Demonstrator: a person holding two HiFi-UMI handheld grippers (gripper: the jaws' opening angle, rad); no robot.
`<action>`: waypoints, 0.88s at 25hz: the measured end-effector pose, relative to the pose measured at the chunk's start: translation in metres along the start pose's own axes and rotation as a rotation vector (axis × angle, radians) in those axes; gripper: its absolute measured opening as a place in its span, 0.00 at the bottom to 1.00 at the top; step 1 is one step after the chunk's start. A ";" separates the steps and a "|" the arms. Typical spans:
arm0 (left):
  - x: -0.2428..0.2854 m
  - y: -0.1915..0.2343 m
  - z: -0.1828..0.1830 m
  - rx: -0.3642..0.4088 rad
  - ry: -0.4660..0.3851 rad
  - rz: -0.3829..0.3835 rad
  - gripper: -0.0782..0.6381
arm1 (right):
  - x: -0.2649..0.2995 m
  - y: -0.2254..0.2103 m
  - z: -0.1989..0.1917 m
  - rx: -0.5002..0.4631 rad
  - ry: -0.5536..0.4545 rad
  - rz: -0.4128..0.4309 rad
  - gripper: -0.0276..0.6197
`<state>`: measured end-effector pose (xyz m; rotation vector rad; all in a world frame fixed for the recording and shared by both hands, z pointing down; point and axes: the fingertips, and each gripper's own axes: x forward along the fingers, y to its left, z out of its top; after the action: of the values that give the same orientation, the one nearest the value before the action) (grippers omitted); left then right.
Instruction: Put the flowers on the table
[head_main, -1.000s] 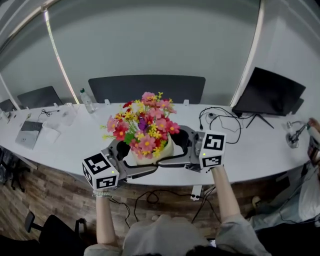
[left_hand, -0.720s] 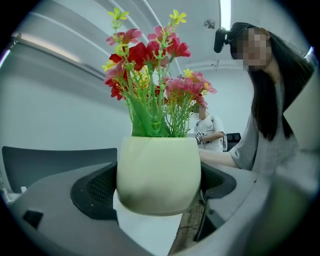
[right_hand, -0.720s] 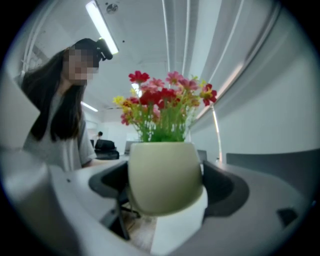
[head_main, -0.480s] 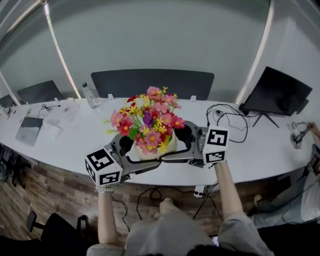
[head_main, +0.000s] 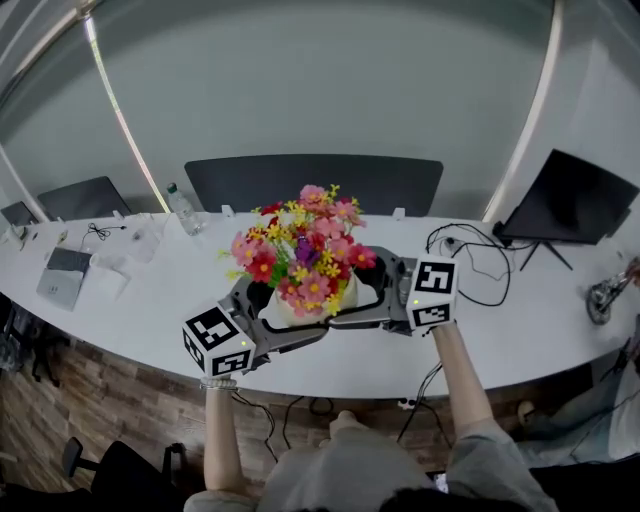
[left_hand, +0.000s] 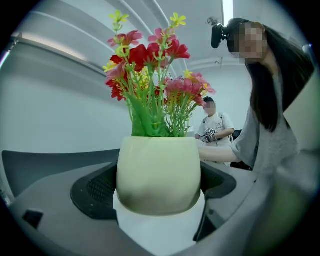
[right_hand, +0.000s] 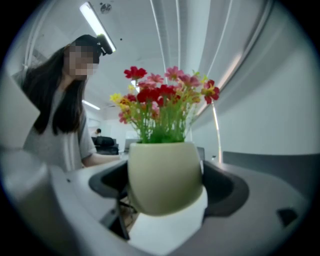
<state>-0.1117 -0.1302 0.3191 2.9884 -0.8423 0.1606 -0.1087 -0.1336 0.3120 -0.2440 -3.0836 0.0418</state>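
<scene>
Pot of flowers clasped from both sides at the table's near edge.
The pot (head_main: 313, 306) with the flowers (head_main: 300, 250) is gripped by the left gripper (head_main: 296, 322) and the right gripper (head_main: 352, 296), each pair of jaws closed against its sides. It is held over the near edge of the table (head_main: 520, 322), possibly resting on it. A bottle (head_main: 181, 209) is seen at the table's far edge.

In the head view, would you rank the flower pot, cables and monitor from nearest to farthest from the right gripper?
1. flower pot, in the right gripper's jaws.
2. cables, just to its right.
3. monitor, far right.
</scene>
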 end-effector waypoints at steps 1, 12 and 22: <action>0.003 0.005 -0.002 -0.001 0.001 0.001 0.79 | 0.000 -0.006 -0.002 0.001 0.004 0.001 0.75; 0.035 0.051 -0.032 -0.047 0.054 -0.004 0.79 | -0.007 -0.060 -0.033 0.059 0.016 0.002 0.75; 0.054 0.085 -0.046 -0.077 0.068 0.012 0.79 | -0.010 -0.099 -0.049 0.085 0.008 0.014 0.75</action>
<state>-0.1141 -0.2281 0.3711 2.8895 -0.8398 0.2240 -0.1117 -0.2316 0.3634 -0.2612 -3.0629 0.1710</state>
